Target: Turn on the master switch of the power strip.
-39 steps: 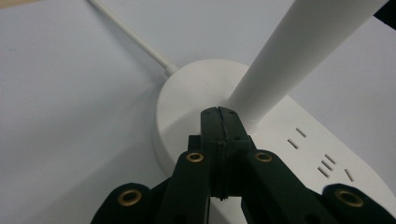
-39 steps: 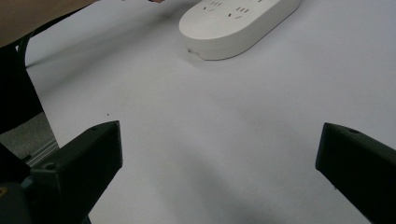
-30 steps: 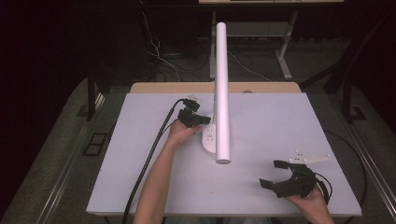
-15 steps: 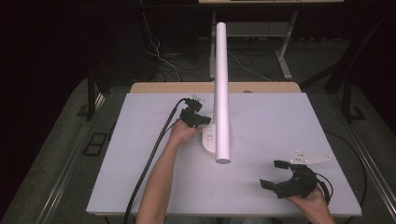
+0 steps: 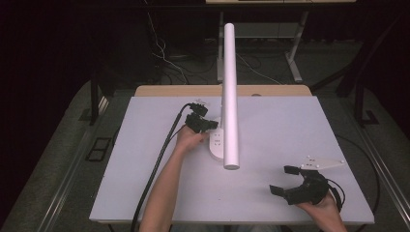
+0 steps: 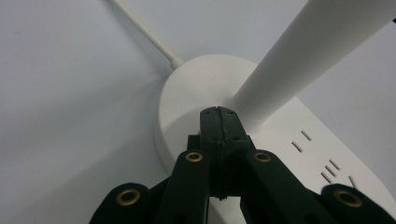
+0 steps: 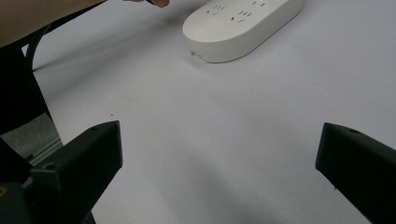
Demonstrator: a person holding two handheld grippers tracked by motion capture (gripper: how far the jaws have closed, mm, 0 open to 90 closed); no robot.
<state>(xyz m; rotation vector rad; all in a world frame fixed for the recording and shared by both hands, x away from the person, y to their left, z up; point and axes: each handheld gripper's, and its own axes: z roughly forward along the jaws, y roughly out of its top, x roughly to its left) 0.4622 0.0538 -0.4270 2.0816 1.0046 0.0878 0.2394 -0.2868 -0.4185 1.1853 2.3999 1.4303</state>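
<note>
The left gripper is clenched, tips pressing the white power strip mid-table beside its upright tube — press straight down, gently. The right gripper waits released, well apart — keep clear.

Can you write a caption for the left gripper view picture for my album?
Closed black tool resting on a white power strip beside a white tube.

Looked like a lab or test rig room, not anyone's home. A plain white table sat on grey carpet with black surroundings, loose cables trailed on the floor at 11 o'clock, and metal desk legs stood at 1 o'clock.
</note>
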